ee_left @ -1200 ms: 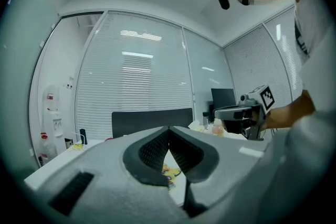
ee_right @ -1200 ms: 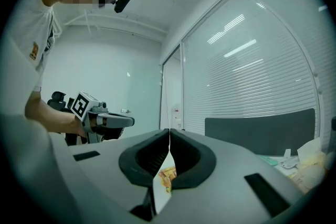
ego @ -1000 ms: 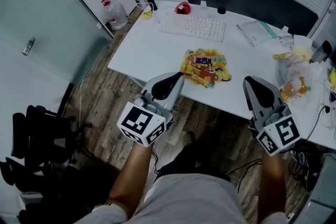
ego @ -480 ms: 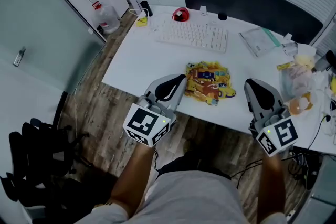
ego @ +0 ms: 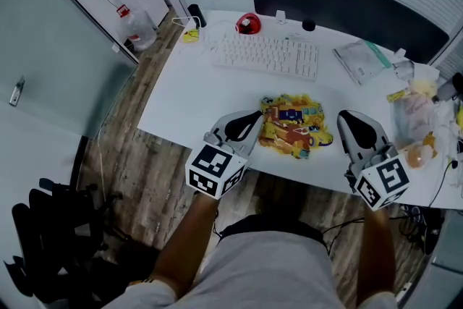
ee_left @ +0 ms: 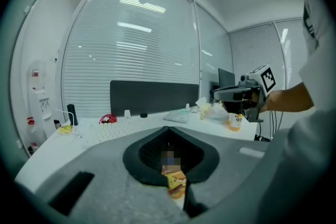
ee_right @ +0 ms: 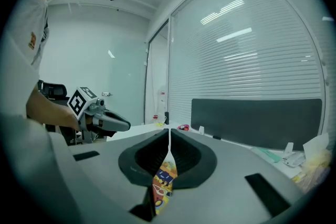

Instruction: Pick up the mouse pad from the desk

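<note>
In the head view, the colourful mouse pad (ego: 293,125) lies flat at the bench's (ego: 188,90) front edge, between the left gripper (ego: 252,121) and the right gripper (ego: 349,121). In the left gripper view the jaws are together and empty. The right gripper view shows the same, so the pickup seems not yet begun.

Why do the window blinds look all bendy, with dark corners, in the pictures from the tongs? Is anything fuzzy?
Left gripper view: the wide lens curves the white slatted blinds and darkens the corners; ceiling lights glare on them. Right gripper view: the same bulge and dark corners, bright streaks on the blinds, and a mosaic patch added at top left. Head view: straighter and sharp, with the white desk evenly lit.
</note>
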Action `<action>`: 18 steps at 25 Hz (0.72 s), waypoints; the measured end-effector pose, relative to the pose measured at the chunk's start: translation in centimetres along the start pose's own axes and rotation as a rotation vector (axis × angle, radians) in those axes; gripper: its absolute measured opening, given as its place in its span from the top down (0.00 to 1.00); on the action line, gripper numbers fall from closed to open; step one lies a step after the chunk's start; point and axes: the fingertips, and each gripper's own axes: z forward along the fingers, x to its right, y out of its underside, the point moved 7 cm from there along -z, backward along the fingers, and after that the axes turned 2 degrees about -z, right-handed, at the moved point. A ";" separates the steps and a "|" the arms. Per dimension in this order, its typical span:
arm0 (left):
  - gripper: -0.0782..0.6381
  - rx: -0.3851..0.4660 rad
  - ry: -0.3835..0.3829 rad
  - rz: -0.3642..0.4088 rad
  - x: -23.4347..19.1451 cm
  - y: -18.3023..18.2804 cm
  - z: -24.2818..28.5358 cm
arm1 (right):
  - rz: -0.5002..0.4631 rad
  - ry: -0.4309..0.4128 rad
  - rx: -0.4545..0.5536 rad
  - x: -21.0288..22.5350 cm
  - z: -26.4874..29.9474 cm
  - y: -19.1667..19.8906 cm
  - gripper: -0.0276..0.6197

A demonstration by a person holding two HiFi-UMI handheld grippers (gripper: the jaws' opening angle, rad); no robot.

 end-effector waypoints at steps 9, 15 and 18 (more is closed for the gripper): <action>0.87 -0.139 0.032 -0.094 -2.1 3.0 2.3 | 0.047 -0.020 -0.130 0.4 2.5 2.9 0.94; 0.87 -0.238 0.040 -0.164 -2.4 4.9 3.4 | 0.065 -0.059 -0.222 1.2 3.7 4.8 0.90; 0.87 -0.272 0.036 -0.193 -2.4 5.7 3.7 | 0.082 -0.086 -0.268 1.5 4.3 6.0 0.75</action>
